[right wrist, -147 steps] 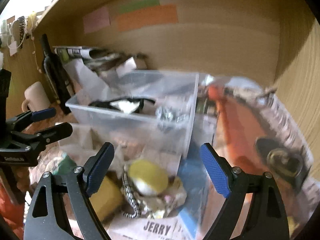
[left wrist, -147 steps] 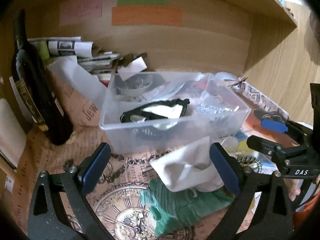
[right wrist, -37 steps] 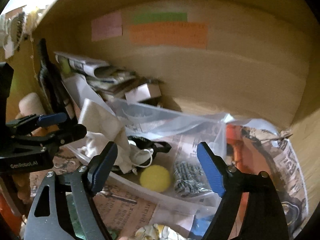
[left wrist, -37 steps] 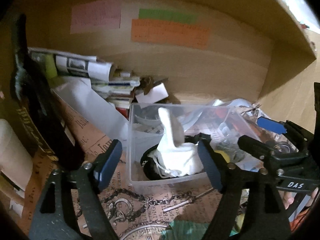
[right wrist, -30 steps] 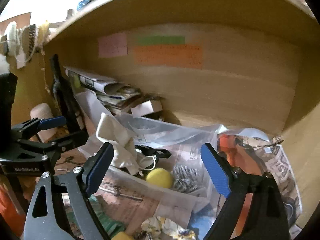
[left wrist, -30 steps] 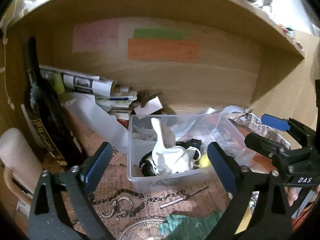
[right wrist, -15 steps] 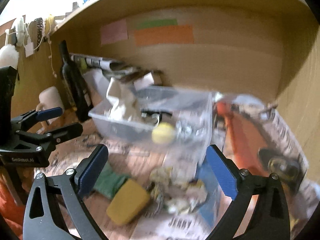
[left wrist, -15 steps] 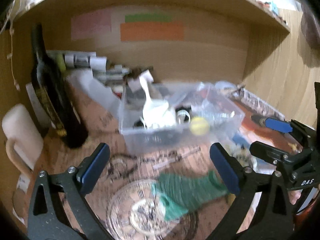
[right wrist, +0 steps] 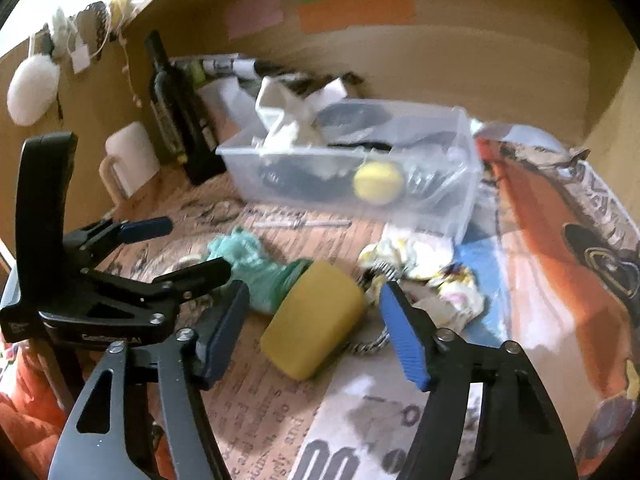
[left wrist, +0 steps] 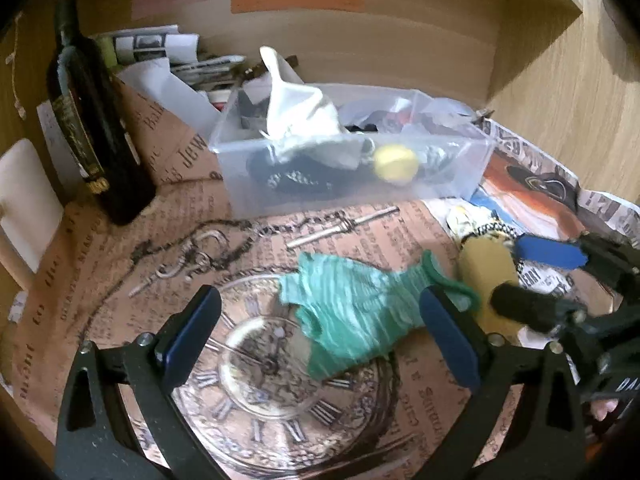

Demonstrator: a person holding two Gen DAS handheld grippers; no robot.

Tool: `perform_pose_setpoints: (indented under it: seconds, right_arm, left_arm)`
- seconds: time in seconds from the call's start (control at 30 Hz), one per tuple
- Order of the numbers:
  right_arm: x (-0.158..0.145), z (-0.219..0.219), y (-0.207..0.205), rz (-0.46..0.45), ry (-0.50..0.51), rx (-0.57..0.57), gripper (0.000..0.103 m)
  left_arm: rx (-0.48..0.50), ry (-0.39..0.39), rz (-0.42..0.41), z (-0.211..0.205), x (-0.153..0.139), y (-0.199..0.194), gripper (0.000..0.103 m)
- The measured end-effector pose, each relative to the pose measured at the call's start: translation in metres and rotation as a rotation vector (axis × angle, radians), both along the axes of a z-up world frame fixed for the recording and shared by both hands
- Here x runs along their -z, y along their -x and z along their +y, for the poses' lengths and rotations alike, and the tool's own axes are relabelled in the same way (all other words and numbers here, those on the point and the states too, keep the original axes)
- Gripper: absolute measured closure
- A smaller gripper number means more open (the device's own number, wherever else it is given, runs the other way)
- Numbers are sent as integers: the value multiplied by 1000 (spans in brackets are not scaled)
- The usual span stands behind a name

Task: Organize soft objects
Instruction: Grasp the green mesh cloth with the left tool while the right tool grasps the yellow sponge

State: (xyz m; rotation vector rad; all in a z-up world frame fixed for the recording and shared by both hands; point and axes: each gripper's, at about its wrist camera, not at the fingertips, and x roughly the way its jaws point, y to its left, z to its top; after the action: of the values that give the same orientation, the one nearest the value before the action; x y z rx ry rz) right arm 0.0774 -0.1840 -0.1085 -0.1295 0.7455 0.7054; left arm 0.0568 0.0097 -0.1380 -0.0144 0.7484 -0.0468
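Note:
A clear plastic bin (left wrist: 256,200) (right wrist: 460,208) holds a white cloth (left wrist: 296,116) (right wrist: 280,116), a yellow ball (left wrist: 396,162) (right wrist: 378,182) and dark items. A green cloth (left wrist: 352,312) (right wrist: 248,264) lies on the printed paper, right in front of my open, empty left gripper (left wrist: 320,336). A yellow sponge (right wrist: 316,320) (left wrist: 486,272) lies beside it, between the fingers of my open, empty right gripper (right wrist: 314,332). A crumpled patterned cloth (right wrist: 432,272) lies right of the sponge.
A dark wine bottle (left wrist: 88,120) (right wrist: 176,112) and a white mug (right wrist: 130,160) stand at the left. Rolled papers (left wrist: 160,46) pile at the back wall. A metal chain (left wrist: 200,244) lies before the bin. Shelf walls close in on the back and right.
Both grippers have pulled back from the bin and dropped toward the table. The green cloth and yellow sponge now sit close in front of the open jaws.

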Motion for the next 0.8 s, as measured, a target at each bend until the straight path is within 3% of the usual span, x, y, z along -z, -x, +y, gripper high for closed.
perform_pose_setpoints:
  seconds: [0.07, 0.23, 0.47, 0.53, 0.63, 0.8]
  right_arm:
    - [7, 3, -1, 20, 16, -4, 44]
    - [15, 4, -5, 37, 29, -2, 55]
    - [9, 7, -1, 0, 26, -28, 62]
    - [6, 8, 0, -16, 24, -34, 63]
    - [-1, 8, 1, -39, 15, -34, 63]
    - [-16, 2, 0, -80, -9, -13, 63]
  left_arm:
    - [3, 8, 6, -1, 2, -2, 5]
    - [34, 59, 50, -2, 11, -9, 35]
    - [58, 104, 35, 0, 8, -6, 64]
    - [60, 92, 21, -1, 4, -4, 82]
    - [74, 101, 13, 1, -2, -2, 97]
    - [57, 112, -12, 7, -10, -2, 98]
